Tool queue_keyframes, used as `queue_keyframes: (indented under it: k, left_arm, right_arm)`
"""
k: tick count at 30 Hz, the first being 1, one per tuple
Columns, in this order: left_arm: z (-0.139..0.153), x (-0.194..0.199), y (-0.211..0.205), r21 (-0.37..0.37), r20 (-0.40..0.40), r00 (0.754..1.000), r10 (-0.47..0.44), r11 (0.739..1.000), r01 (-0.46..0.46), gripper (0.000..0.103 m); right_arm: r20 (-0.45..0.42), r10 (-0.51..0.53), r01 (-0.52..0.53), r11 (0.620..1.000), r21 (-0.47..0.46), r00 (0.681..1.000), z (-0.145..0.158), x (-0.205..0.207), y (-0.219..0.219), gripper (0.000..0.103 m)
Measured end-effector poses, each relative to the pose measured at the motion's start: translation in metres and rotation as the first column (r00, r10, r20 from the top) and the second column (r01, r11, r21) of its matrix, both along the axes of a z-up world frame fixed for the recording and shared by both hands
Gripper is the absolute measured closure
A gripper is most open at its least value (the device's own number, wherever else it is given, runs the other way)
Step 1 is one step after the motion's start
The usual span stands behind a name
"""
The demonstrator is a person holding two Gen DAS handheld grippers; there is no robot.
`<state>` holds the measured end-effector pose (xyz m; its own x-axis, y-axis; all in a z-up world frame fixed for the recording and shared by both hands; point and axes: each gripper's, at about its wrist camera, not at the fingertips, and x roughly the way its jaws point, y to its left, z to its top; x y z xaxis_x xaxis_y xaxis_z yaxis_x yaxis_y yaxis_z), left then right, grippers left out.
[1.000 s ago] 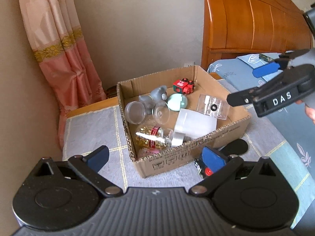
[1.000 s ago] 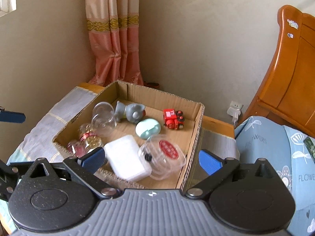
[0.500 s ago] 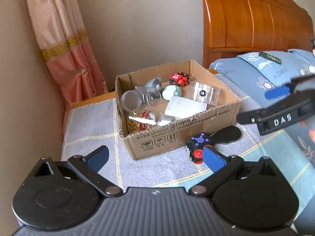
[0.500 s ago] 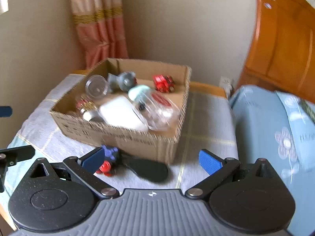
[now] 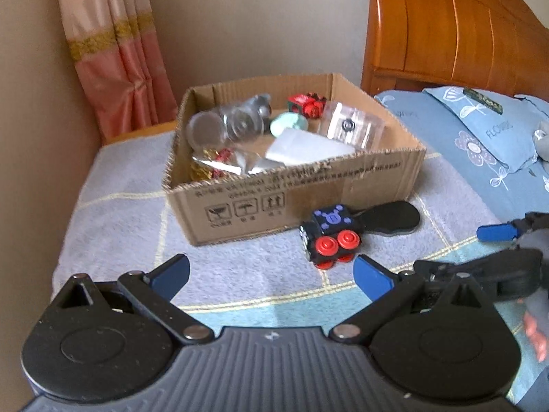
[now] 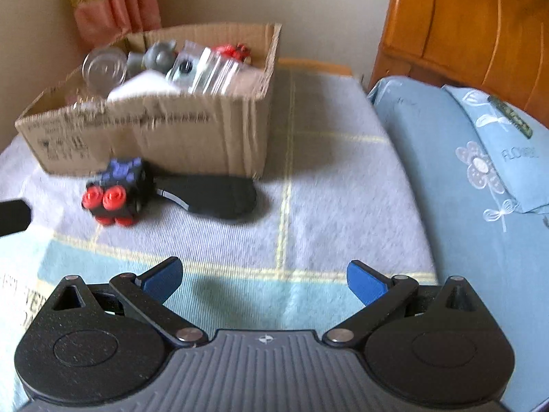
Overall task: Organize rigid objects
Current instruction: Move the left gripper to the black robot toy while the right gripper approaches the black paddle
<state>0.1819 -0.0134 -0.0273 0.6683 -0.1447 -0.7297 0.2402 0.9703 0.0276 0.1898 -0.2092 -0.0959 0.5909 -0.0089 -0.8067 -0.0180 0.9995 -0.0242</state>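
Note:
A cardboard box (image 5: 377,178) (image 6: 206,130) stands on a grey blanket and holds clear plastic containers (image 5: 350,127), a white block (image 5: 302,146), a small red toy (image 5: 307,104) and other bits. In front of the box lie a black cube toy with red buttons (image 5: 331,237) (image 6: 115,190) and a flat black paddle-shaped object (image 5: 391,218) (image 6: 216,195). My left gripper (image 5: 271,274) is open and empty, just short of the cube. My right gripper (image 6: 264,279) is open and empty, some way back from the paddle; it also shows at the right of the left wrist view (image 5: 497,237).
A blue flowered pillow (image 5: 487,127) (image 6: 480,158) and quilt lie to the right, with a wooden headboard (image 5: 446,27) behind. A pink curtain (image 5: 116,51) hangs in the left corner. The blanket (image 5: 120,213) drops off at its left edge.
Both grippers have pulled back and down from over the box. The cube toy and the black paddle now sit in full view in front of them. Both stay open.

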Motion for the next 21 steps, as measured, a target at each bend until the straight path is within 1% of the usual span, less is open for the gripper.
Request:
queue_keyframes:
  k: [2,6,12,14,19,21]
  left_arm:
    - [-0.006,0.005,-0.005,0.006,-0.017,1.000,-0.003,1.000,0.003,0.002]
    - [-0.013,0.013,-0.017,0.017,-0.031,0.999,-0.019,1.000,0.020,0.002]
    - [-0.023,0.031,-0.033,-0.019,-0.052,0.998,-0.042,0.999,0.041,0.002]
    - [-0.028,0.038,-0.039,-0.018,-0.054,0.997,-0.052,0.999,0.051,0.002]
    - [-0.042,0.053,-0.045,-0.015,-0.080,0.996,-0.039,0.999,0.038,0.002]
    - [-0.047,0.055,-0.042,0.006,-0.086,0.996,-0.015,1.000,0.016,0.002]
  right_arm:
    - [-0.018,0.007,-0.007,1.000,0.004,1.000,-0.005,0.000,0.001,0.000]
    - [-0.006,0.037,-0.037,0.999,0.005,0.999,-0.007,-0.001,0.001,0.000]
    - [0.054,0.074,-0.075,0.997,0.008,0.996,-0.010,-0.008,-0.003,0.000]
    - [0.069,0.088,-0.088,0.996,0.008,0.994,-0.010,-0.009,-0.004,0.000]
    - [0.083,0.110,-0.111,0.994,0.009,0.991,-0.009,-0.009,-0.005,0.000]
    - [0.085,0.116,-0.117,0.993,0.009,0.990,-0.009,-0.008,-0.006,0.000]
